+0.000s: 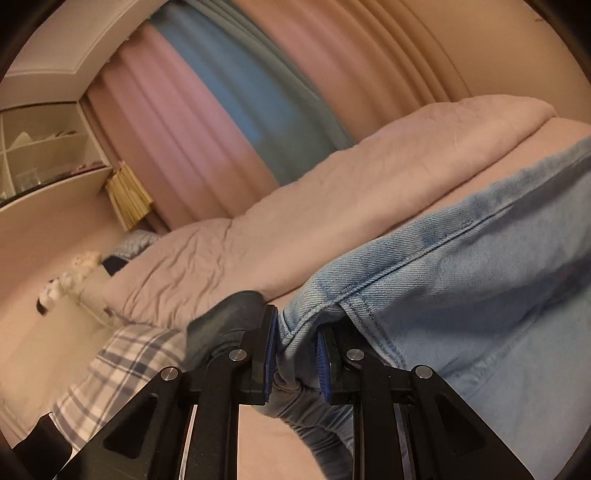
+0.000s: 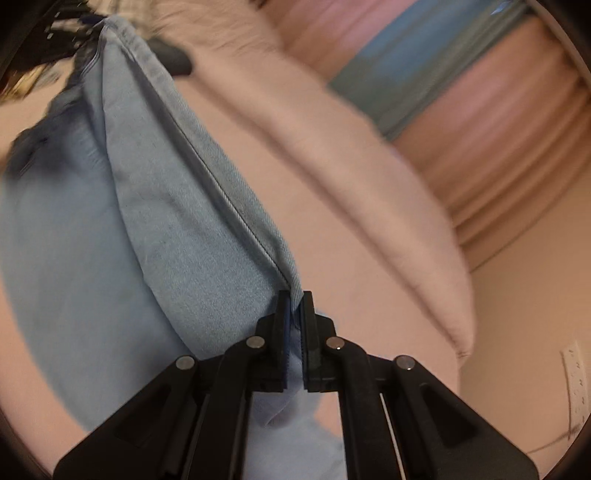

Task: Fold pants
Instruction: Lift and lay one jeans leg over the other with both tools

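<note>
Light blue denim pants point(image 1: 461, 277) hang stretched between both grippers above a pink bed sheet point(image 1: 280, 435). My left gripper point(image 1: 297, 321) is shut on a bunched seam end of the pants, and denim fills the gap between its blue pads point(image 1: 271, 350). In the right wrist view the pants point(image 2: 166, 221) run from the upper left down to my right gripper point(image 2: 294, 299), which is shut on a thin seamed edge. The black frame of the other gripper point(image 2: 55, 26) shows at the top left, at the far end of the cloth.
A folded pink duvet point(image 1: 369, 177) lies along the far side of the bed, and a plaid pillow point(image 1: 122, 362) at its left. Pink and blue curtains point(image 1: 229, 92) hang behind. A shelf unit point(image 1: 44, 155) stands at left. A dark rounded object point(image 1: 229, 314) sits beside my left finger.
</note>
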{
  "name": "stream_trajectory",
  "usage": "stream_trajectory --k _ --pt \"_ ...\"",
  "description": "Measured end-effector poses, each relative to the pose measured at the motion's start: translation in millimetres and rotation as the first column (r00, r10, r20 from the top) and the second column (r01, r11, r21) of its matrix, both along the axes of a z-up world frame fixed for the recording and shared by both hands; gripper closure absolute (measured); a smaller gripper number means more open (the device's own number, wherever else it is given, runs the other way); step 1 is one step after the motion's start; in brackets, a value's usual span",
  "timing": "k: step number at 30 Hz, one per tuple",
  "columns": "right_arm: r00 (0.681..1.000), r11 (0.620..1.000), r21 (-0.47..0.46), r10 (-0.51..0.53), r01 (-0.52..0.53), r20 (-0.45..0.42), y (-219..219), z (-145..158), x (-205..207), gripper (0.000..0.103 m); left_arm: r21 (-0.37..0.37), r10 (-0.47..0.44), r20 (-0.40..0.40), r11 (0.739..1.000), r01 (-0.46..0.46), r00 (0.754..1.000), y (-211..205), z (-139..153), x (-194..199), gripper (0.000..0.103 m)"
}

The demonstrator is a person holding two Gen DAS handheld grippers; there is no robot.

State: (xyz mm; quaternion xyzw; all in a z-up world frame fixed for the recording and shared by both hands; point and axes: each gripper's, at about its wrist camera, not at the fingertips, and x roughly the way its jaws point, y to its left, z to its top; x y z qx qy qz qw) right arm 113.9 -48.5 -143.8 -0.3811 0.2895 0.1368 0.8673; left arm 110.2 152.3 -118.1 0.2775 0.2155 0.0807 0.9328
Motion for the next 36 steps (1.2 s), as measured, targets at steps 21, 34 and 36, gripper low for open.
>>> stream_trajectory --k 21,34,36 --pt "0.928 0.949 -0.168 0.205 -0.266 -0.310 31.6 -111.6 -115.9 0.098 0.093 -0.192 -0.264 0.970 0.223 0.945 14.9 -112.1 -121.4 0.081" --pt "0.904 0.953 -0.132 0.205 -0.271 -0.376 21.5 -124.2 -143.4 0.098 0.127 -0.207 -0.325 0.957 0.260 0.923 11.2 -127.2 -133.0 0.081" --pt "0.904 0.950 -0.142 0.208 -0.277 -0.375 22.4 -124.4 -145.4 0.098 0.131 -0.210 -0.332 0.955 0.265 0.920 11.0 -128.4 -134.7 0.081"
